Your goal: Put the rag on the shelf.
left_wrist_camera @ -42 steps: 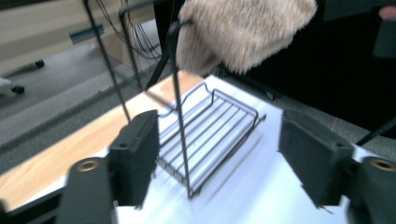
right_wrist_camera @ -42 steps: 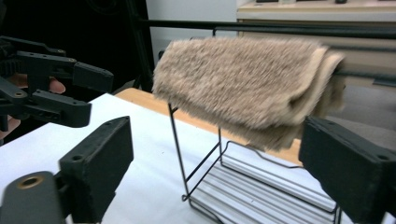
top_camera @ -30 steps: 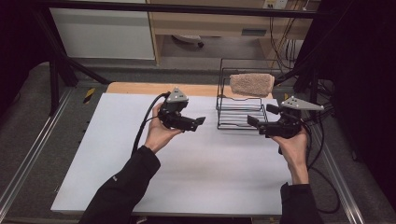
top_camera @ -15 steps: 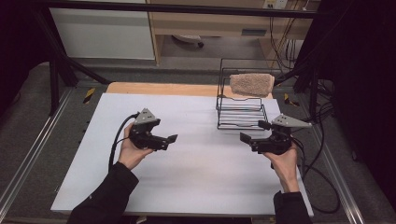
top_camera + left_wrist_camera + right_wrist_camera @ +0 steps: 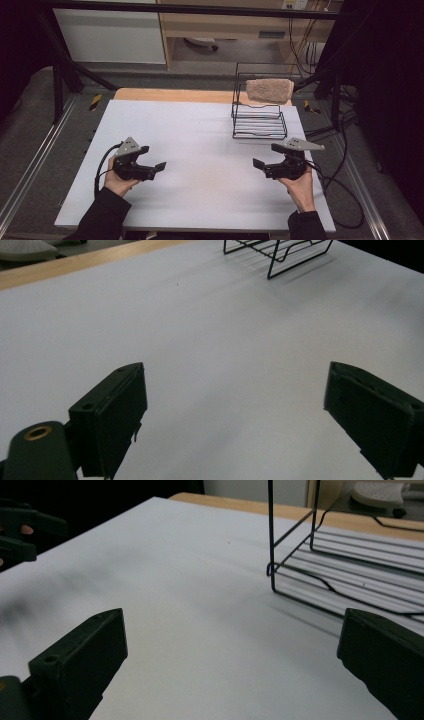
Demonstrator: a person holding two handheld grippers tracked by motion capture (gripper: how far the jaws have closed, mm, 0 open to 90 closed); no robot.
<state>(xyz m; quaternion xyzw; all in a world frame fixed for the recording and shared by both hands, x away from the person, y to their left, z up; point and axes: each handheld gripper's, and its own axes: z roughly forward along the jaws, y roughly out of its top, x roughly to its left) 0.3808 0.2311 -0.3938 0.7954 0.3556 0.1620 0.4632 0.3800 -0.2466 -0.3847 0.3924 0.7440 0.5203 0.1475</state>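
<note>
Fingers spreading wide, empty, on both grippers: left gripper (image 5: 159,166), right gripper (image 5: 258,164). One wire rack (image 5: 258,122) sitting at 1 o'clock on worktop (image 5: 200,135), carrying one towel (image 5: 269,90).

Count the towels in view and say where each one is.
1. The towel hangs over the top back of the wire rack, at the table's far right.
</note>
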